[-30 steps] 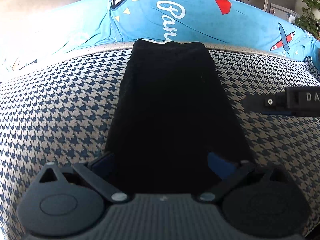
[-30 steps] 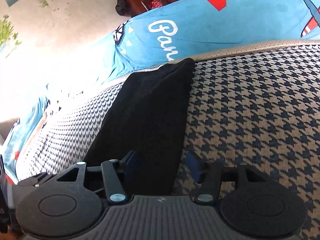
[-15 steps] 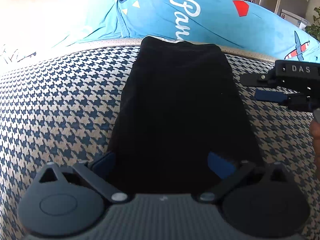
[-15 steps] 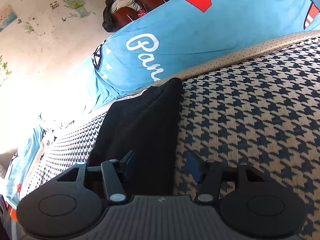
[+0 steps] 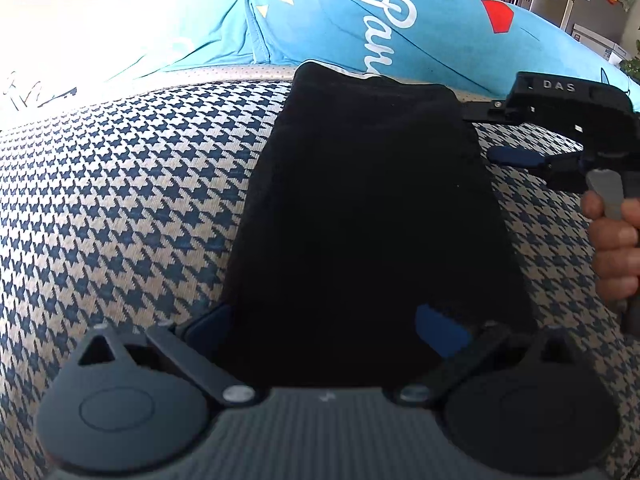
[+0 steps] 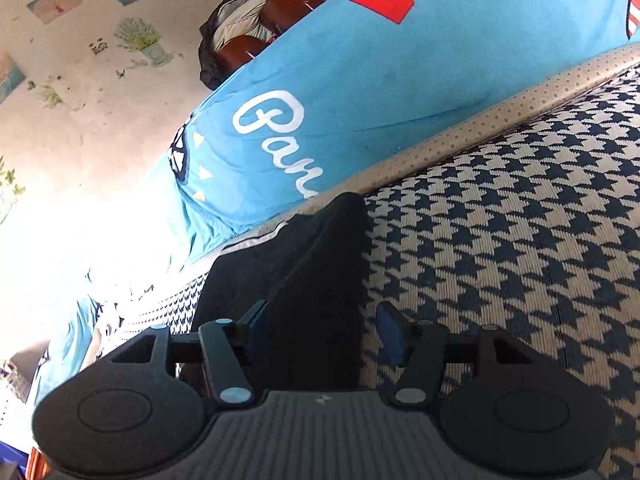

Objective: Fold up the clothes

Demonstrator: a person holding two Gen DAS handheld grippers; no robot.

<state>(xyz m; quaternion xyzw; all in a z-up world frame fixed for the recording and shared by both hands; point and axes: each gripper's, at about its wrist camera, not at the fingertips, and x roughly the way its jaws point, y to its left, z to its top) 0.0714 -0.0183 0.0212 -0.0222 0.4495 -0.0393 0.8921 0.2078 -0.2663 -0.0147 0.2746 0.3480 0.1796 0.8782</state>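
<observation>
A black garment [image 5: 368, 208] lies folded into a long strip on the houndstooth cover [image 5: 120, 200]. My left gripper [image 5: 324, 328] is open at the strip's near end, one blue pad on each side of it. My right gripper [image 6: 320, 330] is open over the garment's right edge [image 6: 312, 280] near its far end. In the left wrist view the right gripper [image 5: 516, 156] shows at the strip's far right corner, held by a hand [image 5: 612, 240].
A blue printed pillow [image 5: 360, 20] lies along the far edge of the houndstooth cover, also in the right wrist view [image 6: 360, 100]. A wall with flower stickers [image 6: 80, 80] and chairs [image 6: 272, 24] stand behind it. Appliances [image 5: 580, 8] stand far right.
My right gripper has moved forward along the garment's right edge toward its far end. My left gripper has stayed open at the near end, with the view shifting slightly.
</observation>
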